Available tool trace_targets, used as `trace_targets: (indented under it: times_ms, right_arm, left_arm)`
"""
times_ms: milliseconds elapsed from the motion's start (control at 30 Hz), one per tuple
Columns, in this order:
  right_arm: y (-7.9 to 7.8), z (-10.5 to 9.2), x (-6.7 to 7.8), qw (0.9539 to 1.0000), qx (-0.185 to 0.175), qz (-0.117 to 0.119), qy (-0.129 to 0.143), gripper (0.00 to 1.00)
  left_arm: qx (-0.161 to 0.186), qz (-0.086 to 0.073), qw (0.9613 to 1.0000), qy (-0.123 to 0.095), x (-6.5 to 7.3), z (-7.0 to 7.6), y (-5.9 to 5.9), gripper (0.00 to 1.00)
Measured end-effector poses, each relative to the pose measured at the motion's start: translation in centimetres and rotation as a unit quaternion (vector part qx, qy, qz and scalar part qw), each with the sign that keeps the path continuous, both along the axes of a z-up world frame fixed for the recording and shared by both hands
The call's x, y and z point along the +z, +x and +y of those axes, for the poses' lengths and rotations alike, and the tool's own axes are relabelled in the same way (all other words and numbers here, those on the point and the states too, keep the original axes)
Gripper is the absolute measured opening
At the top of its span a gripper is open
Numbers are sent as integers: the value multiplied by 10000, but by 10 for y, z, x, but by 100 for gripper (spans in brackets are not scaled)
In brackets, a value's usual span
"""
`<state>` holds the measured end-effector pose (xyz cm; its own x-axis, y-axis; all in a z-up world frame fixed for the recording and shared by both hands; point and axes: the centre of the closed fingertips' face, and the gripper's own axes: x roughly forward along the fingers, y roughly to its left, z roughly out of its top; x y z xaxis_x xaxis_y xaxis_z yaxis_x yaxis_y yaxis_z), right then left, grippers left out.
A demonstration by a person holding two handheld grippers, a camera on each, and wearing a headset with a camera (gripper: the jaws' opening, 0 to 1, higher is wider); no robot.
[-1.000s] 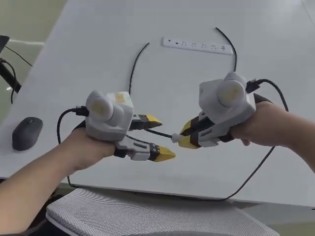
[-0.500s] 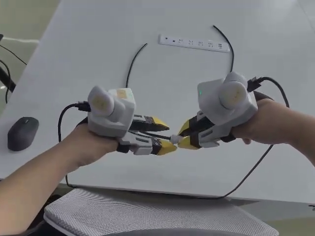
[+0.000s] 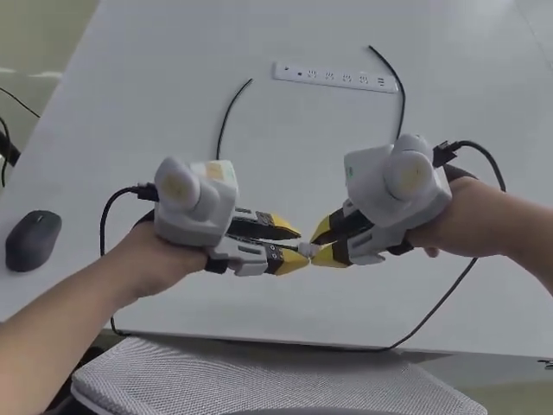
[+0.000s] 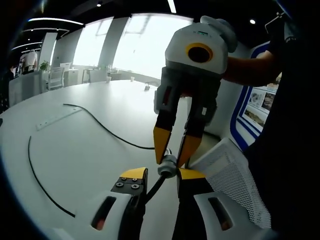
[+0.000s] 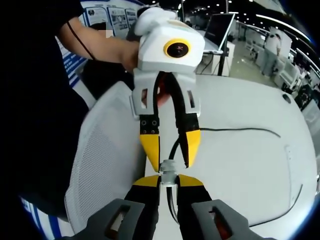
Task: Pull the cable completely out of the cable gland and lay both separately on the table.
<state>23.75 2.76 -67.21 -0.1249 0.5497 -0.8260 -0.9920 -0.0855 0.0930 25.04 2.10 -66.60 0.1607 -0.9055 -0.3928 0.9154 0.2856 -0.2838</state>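
A wide white table (image 3: 173, 69) holds a long white power strip (image 3: 335, 77) near its far side, with a thin black cord (image 3: 402, 86) curving from the strip's right end toward the near edge. A dark computer mouse (image 3: 33, 239) sits alone near the table's left edge, well apart from the strip. A grey mesh office chair (image 3: 259, 380) is pushed up close to the near edge, and tall bright windows (image 4: 135, 45) line the room beyond the table.

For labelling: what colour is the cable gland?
The gland is white; right gripper view shows it best.
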Motion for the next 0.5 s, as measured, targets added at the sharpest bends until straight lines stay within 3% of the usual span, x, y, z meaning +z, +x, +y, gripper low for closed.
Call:
trace_targets:
  times_ms: [133, 233, 333, 433, 500]
  right_arm:
    - [0, -2, -2, 10000, 72, -39, -32, 6]
    - [0, -2, -3, 9999, 106, -74, -26, 6]
    - [0, -3, -2, 9998, 167, -122, -1, 7]
    - [1, -2, -2, 9997, 192, -176, 27, 7]
    - [0, -2, -2, 9996, 229, -184, 42, 7]
  left_arm:
    - [-121, -62, 9999, 8, 0, -3, -5, 19]
    - [-205, -295, 9993, 59, 1, -4, -7, 16]
    - [-175, -368, 9991, 64, 1, -4, -6, 16]
    - [-156, -419, 9990, 83, 1, -4, -5, 16]
    - [-123, -328, 9994, 77, 1, -4, -6, 16]
